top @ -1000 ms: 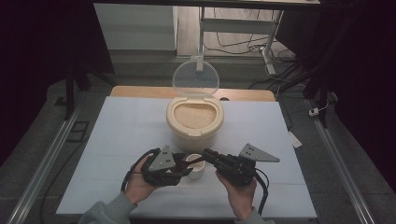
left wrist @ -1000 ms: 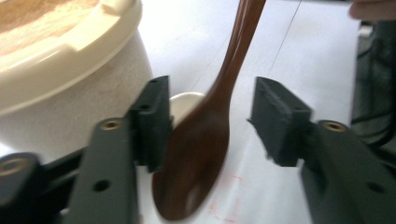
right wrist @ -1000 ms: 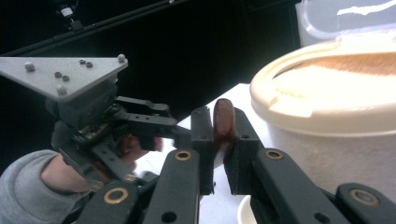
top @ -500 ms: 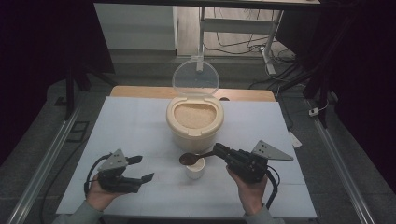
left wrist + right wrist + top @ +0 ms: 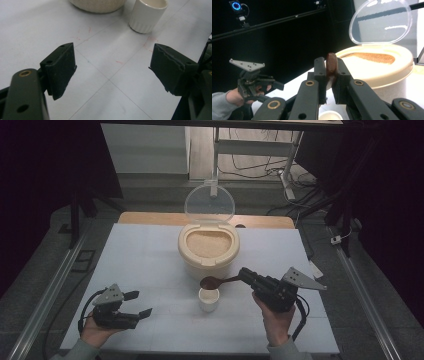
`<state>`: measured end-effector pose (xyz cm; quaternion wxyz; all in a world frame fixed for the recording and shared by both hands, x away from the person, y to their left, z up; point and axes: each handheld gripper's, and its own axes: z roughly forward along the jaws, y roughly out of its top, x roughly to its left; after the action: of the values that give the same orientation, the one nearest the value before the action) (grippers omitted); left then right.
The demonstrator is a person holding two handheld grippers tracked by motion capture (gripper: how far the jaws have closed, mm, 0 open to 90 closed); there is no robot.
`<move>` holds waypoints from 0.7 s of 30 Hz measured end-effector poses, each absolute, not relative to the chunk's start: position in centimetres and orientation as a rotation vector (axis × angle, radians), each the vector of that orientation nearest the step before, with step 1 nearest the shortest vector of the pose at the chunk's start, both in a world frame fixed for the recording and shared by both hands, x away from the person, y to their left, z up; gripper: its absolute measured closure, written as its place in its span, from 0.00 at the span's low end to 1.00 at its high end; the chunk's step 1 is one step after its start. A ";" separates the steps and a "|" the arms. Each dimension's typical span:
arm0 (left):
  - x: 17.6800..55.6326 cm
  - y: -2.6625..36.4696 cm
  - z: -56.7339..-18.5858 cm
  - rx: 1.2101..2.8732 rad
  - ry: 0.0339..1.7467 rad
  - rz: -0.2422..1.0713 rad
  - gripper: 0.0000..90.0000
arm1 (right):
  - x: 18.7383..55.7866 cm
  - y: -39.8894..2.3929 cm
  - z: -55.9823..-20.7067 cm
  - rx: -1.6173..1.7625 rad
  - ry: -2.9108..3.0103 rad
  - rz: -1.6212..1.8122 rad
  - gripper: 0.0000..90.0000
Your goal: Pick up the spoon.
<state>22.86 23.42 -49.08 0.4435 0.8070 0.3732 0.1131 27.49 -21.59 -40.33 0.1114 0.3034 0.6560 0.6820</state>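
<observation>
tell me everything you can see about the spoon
The spoon is dark brown and looks wooden, with a rounded bowl and a slim handle. The right gripper is shut on the handle's end; in the right gripper view the handle is pinched between its two black jaws. It is held roughly level above the table, its bowl over the small white cup and just in front of the open rice container. Whether the bowl carries any rice cannot be told.

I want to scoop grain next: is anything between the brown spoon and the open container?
Nothing visible. The right tongs hold the brown wooden spoon above the small white ribbed cup, close to the cream round container, whose clear lid stands open.
</observation>
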 end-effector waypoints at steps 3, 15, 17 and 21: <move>22.8 23.4 -49.2 2.003 0.928 0.282 0.21 | 27.7 -21.7 -40.0 0.891 1.916 2.002 0.93; 23.0 23.6 -49.5 2.008 0.945 0.278 0.18 | 29.2 -22.3 -39.1 0.922 1.872 2.006 0.93; 23.1 23.5 -49.6 2.010 0.948 0.277 0.17 | 29.4 -22.2 -38.9 0.924 1.873 2.005 0.93; 23.1 23.4 -49.6 2.022 0.942 0.274 0.15 | 29.7 -21.9 -38.4 0.915 1.867 2.000 0.93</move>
<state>23.11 23.36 -49.64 0.4323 0.8112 0.3781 0.1101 29.71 -21.94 -38.41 0.1281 0.3147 0.6418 0.6875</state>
